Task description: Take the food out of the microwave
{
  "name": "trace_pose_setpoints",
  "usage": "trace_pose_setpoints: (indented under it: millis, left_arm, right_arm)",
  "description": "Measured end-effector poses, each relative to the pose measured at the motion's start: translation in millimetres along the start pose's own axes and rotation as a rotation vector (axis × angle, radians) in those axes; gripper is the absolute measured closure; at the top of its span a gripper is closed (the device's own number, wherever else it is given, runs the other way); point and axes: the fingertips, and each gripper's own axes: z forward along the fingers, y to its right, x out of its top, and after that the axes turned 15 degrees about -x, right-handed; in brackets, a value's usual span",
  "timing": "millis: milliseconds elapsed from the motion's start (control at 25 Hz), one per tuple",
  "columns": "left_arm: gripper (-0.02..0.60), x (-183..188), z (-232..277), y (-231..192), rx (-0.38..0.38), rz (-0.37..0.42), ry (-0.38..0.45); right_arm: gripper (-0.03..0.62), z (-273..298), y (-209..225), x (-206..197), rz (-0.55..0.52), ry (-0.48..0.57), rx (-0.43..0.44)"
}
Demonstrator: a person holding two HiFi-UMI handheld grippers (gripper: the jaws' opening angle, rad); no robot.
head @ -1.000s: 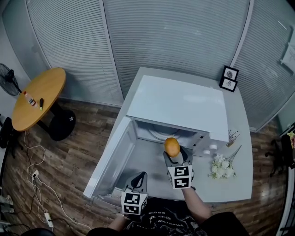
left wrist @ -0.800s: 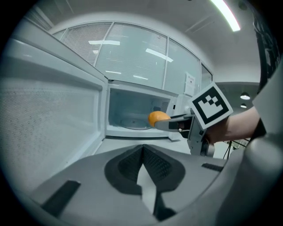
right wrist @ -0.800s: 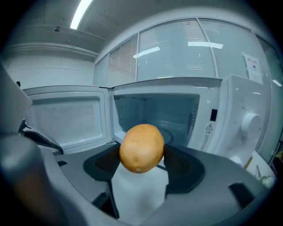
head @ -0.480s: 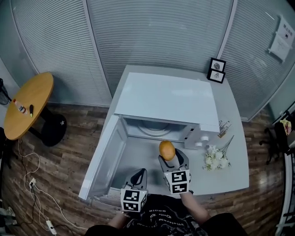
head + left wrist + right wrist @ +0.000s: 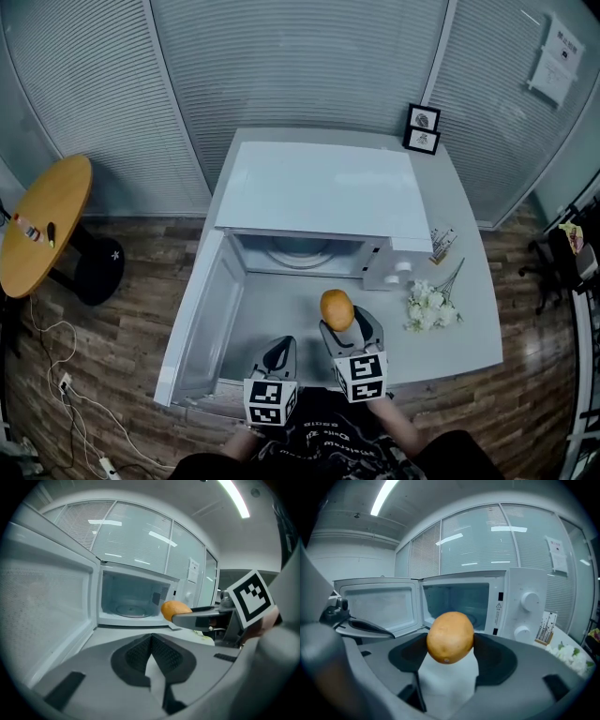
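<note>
A round orange-brown food item [image 5: 337, 309] sits between the jaws of my right gripper [image 5: 343, 322], which is shut on it. It hangs above the grey table, just outside the mouth of the white microwave [image 5: 319, 192]. In the right gripper view the food [image 5: 450, 637] fills the gap between the pads, with the empty cavity [image 5: 457, 599] behind it. The microwave door [image 5: 202, 314] stands wide open at the left. My left gripper [image 5: 279, 347] is lower left of the right one, shut with nothing in it [image 5: 151, 641]. From there the food [image 5: 174, 609] shows at the right.
White flowers [image 5: 429, 307] lie on the grey table [image 5: 469, 328] right of the microwave, beside a small card holder [image 5: 442, 240]. Two picture frames [image 5: 421, 129] stand at the table's back. A round wooden table [image 5: 42, 225] and floor cables [image 5: 56, 375] are at the left.
My right gripper has drawn back with the food, a little away from the microwave opening and toward me. The left gripper has drifted slightly and stays shut.
</note>
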Motion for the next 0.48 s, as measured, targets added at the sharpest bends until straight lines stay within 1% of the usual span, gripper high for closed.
trace_pose_setpoints:
  millis: [160,480]
  left_arm:
    - [0.574,-1.2,1.3,3.0,-0.006,0.0,0.005]
    - [0.574,-5.5,6.8,15.4,-0.049,0.003,-0.006]
  right_arm:
    - [0.283,-11.7,3.0,-6.4,0.016,0.001,-0.009]
    - [0.283,-33.9,11.7,-25.2,0.048,-0.021,-0.042]
